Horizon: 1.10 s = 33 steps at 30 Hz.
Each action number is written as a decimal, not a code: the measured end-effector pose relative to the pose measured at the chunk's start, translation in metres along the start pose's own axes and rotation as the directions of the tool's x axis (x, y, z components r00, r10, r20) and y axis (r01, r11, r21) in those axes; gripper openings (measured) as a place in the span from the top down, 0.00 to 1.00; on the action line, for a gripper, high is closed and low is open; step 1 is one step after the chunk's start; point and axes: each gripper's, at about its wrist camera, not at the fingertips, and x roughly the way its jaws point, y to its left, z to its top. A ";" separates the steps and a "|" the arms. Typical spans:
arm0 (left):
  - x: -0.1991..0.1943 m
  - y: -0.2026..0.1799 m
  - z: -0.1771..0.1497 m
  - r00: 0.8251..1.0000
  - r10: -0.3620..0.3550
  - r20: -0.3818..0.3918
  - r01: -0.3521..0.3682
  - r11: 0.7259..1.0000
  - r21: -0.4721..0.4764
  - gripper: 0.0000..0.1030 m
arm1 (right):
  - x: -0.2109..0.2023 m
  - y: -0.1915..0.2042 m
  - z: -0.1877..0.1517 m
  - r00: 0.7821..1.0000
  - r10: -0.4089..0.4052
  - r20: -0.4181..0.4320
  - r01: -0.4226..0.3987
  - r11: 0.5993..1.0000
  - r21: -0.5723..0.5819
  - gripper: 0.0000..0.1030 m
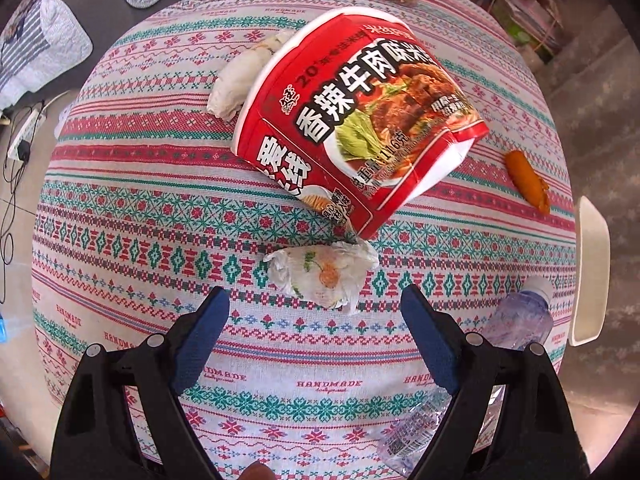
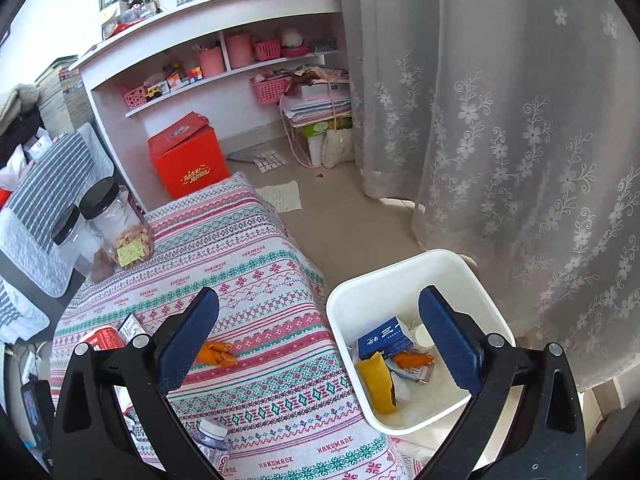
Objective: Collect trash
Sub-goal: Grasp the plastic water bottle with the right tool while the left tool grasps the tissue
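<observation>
Tissue (image 1: 324,276), crumpled and printed, lies on the tablecloth (image 1: 140,216) just ahead of the left gripper (image 1: 316,304), whose jaws stand wide and empty. It looks light, soft and easily crushed (no care needed), so pinching its bulky middle should serve. The right gripper (image 2: 320,308) gapes empty too, over the bin (image 2: 340,300).

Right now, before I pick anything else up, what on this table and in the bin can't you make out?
- Crushed plastic bottle, left wrist view: partly behind the left gripper finger.
- Red noodle cup, right wrist view: mostly hidden by the right gripper.
- White bin, right wrist view: the gripper finger covers its right side.
- Tissue wad, left wrist view: the cup overlaps it.
</observation>
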 end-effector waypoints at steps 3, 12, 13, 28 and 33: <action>0.008 0.009 0.004 0.999 -0.038 -0.009 0.038 0.997 -0.068 0.22 | 0.007 0.007 -0.007 0.998 0.025 -0.052 -0.025 1.000 -0.010 0.07; 0.007 0.003 0.001 0.999 -0.032 0.000 0.032 0.997 -0.070 0.56 | 0.036 0.039 -0.064 0.899 0.217 -0.381 -0.221 0.975 0.033 0.07; 0.004 0.003 -0.001 1.000 -0.030 0.001 0.031 0.998 -0.060 0.56 | 0.040 0.043 -0.074 0.877 0.234 -0.421 -0.237 0.970 0.046 0.07; -0.094 -0.002 -0.021 0.970 -0.095 0.225 0.074 0.992 0.099 0.56 | 0.073 0.098 -0.161 0.706 0.287 -0.648 -0.261 0.955 0.138 0.07; -0.096 0.006 -0.015 0.966 -0.098 0.238 0.084 0.994 0.069 0.56 | 0.085 0.104 -0.169 0.684 0.298 -0.666 -0.249 0.953 0.171 0.12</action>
